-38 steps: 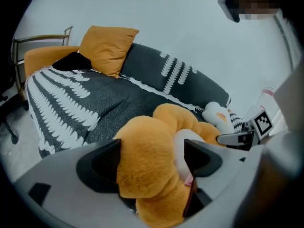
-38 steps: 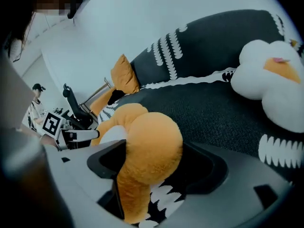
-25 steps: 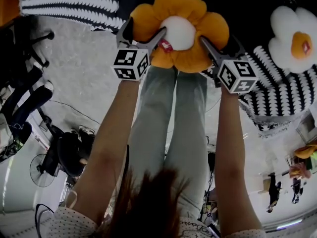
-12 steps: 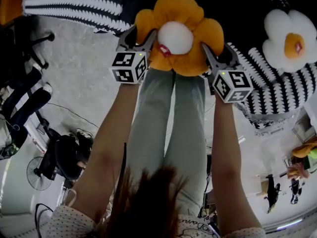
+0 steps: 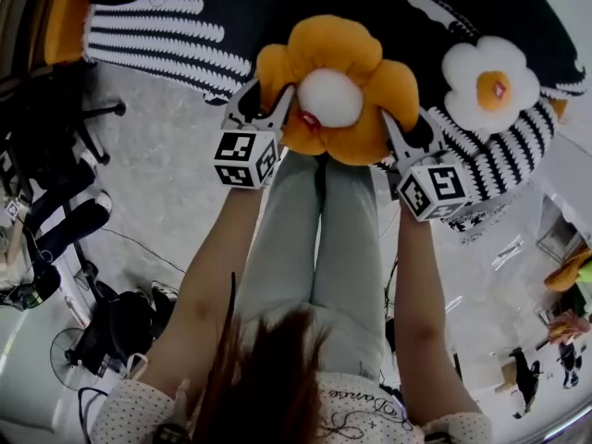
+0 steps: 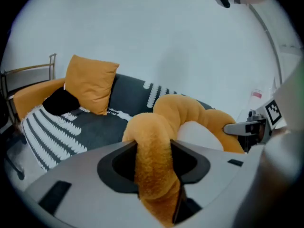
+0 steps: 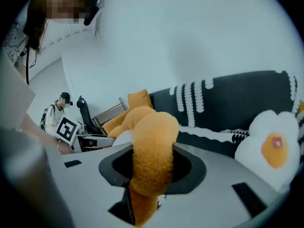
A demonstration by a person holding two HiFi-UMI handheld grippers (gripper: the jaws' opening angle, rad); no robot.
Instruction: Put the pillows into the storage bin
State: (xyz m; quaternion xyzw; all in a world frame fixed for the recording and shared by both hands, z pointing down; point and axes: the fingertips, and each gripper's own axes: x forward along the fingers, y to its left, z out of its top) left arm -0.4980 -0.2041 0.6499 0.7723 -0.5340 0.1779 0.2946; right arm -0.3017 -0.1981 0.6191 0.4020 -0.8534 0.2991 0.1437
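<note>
The left tool (image 5: 266, 100) and right tool (image 5: 407, 129), jaws just closed further, each pinch a petal of the orange pillow (image 5: 333, 95) near the sofa (image 5: 157, 35). Lift evenly, grips firm; bin seemingly out of view.

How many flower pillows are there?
2. The orange flower pillow is gripped by the left gripper and right gripper, whose jaws have just been closing on it; the white flower pillow lies on the sofa. More may be hidden.
</note>
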